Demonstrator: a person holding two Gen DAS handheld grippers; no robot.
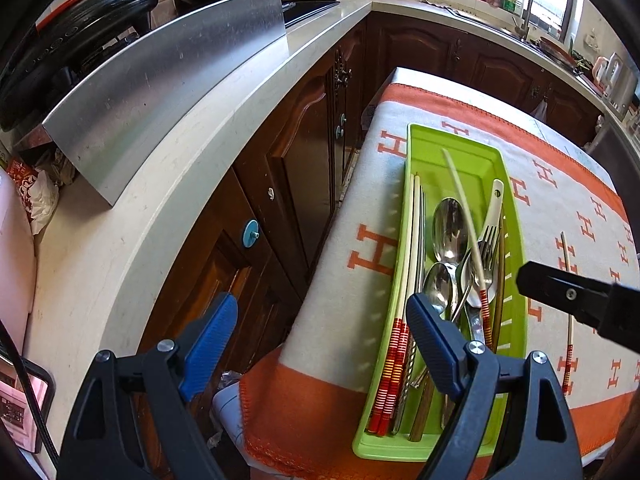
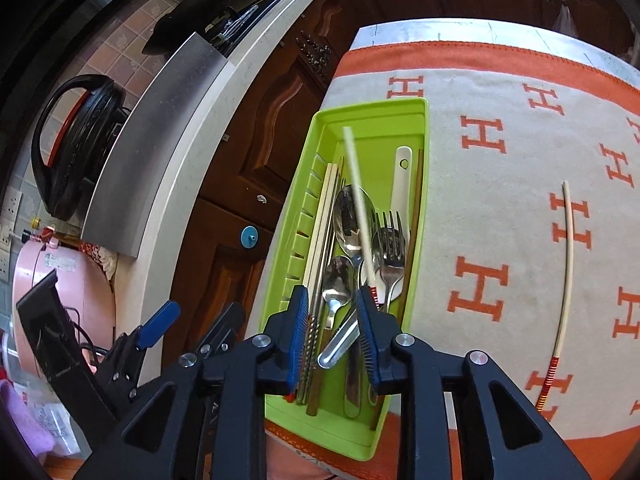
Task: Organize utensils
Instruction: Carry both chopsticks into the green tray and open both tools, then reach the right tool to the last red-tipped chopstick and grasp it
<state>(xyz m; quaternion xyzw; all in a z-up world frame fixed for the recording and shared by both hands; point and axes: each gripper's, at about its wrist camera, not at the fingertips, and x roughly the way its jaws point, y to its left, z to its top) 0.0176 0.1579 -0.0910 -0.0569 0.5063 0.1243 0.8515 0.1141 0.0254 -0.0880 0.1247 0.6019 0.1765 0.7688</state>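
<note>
A green utensil tray [image 2: 424, 128] [image 1: 516, 216] lies on an orange-and-white cloth and holds spoons, forks and several chopsticks. My right gripper [image 2: 331, 294] hovers over the tray's near half with its jaws a little apart. A pale chopstick with a red striped end [image 2: 360, 200] [image 1: 464, 216] slants over the spoons, its red end beside the right finger and not pinched. My left gripper [image 1: 324, 320] stands wide open at the tray's left edge, with nothing between its fingers. A second matching chopstick [image 2: 567, 256] [image 1: 567, 264] lies loose on the cloth to the right of the tray.
A pale countertop [image 1: 224, 120] with a steel panel [image 1: 168, 92] curves along the left, above dark wooden cabinets [image 1: 304, 168]. A black cooker [image 2: 80, 140] and a pink appliance [image 2: 60, 280] stand on it. The cloth [image 2: 520, 184] stretches to the right of the tray.
</note>
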